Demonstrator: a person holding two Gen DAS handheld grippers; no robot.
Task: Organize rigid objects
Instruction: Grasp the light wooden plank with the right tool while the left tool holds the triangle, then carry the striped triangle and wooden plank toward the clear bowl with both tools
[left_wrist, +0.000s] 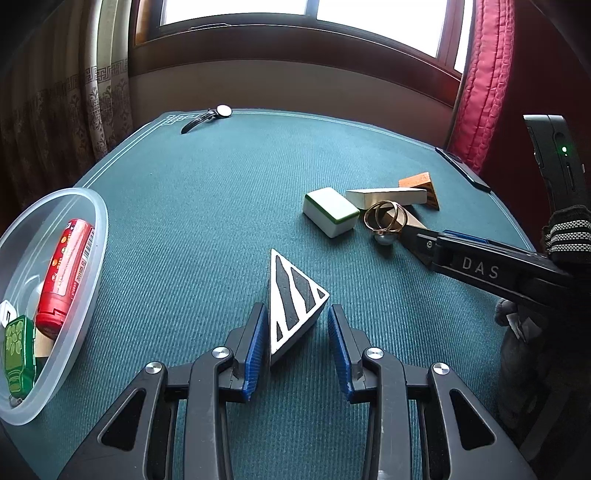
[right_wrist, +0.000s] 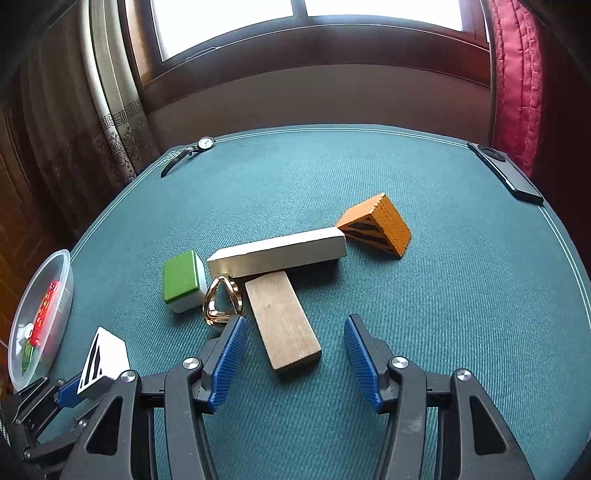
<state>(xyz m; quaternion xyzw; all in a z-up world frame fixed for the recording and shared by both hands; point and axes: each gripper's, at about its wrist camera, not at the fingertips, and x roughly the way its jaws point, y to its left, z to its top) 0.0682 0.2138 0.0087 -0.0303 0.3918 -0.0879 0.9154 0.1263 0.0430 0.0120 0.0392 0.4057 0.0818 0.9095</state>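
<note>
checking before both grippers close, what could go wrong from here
1. The left gripper is open around the striped white wedge; its slanted sides may let it twist or squirt out when squeezed.
2. The right gripper straddles the brown wooden block, which is tucked under the cream block; lifting it could tip that one.
3. The gold ring touches the right gripper's finger and could get knocked away.

White letters "DAS" stand on the black right gripper (left_wrist: 400, 236) at right of the left wrist view.
</note>
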